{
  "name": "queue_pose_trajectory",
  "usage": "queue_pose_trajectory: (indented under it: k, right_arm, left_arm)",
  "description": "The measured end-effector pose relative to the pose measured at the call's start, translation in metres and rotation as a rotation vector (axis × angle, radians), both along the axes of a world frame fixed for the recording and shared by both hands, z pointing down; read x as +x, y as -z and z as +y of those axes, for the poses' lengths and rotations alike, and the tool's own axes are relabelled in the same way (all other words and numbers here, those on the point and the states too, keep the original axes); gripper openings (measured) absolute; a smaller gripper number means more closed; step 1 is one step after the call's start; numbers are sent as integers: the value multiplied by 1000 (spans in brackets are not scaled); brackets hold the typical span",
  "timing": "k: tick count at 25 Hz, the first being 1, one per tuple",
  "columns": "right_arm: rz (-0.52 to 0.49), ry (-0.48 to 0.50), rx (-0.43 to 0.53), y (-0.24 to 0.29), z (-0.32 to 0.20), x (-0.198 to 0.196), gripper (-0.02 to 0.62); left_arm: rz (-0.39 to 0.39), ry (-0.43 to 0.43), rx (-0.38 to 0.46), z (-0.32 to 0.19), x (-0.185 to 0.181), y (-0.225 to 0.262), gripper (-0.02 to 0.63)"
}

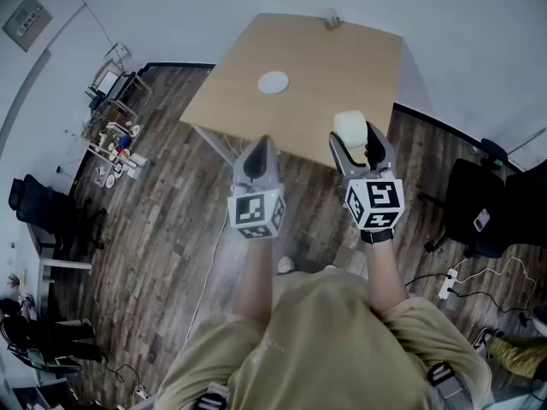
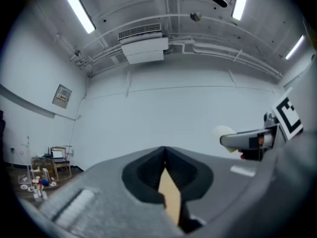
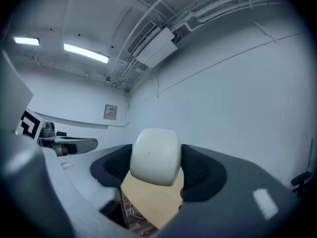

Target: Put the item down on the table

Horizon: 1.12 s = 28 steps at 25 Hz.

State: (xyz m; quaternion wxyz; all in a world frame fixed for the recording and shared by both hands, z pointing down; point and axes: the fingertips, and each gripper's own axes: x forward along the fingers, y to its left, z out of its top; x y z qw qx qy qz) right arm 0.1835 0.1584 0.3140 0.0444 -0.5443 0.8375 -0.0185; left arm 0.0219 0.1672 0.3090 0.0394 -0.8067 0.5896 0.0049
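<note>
Our left gripper (image 1: 261, 152) has its fingers (image 2: 143, 175) pressed together with nothing in them. Our right gripper (image 1: 357, 143) squeezes the white lump (image 3: 155, 156) up in the air, over the near edge of the counter (image 1: 325, 75). Farther off, a white disc (image 1: 273, 82) lies on the counter.

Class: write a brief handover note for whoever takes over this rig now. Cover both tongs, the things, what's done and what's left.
Left tongs: shut, empty.
Right tongs: shut on the white item, held by the table's near edge.
A white disc lies farther back on the table.
Done: item gripped.
Left: set it on the table, then release.
</note>
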Motion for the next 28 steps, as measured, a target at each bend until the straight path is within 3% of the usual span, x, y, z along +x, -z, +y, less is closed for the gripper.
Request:
queue_pose_trajectory:
  k: [15, 19, 25, 28]
  right_arm:
    - [-95, -44, 10, -15, 22, 48, 316]
    - [-47, -119, 6, -25, 19, 50, 316]
    - [-32, -101, 1, -35, -7, 26, 316]
    - [-11, -98, 4, -35, -29, 9, 316]
  left_arm:
    - [-49, -19, -20, 25, 44, -13, 2]
    - [-37, -13, -45, 22, 33, -26, 3]
    - [69, -1, -64, -7, 1, -32, 2]
    - [72, -12, -55, -32, -13, -32, 2]
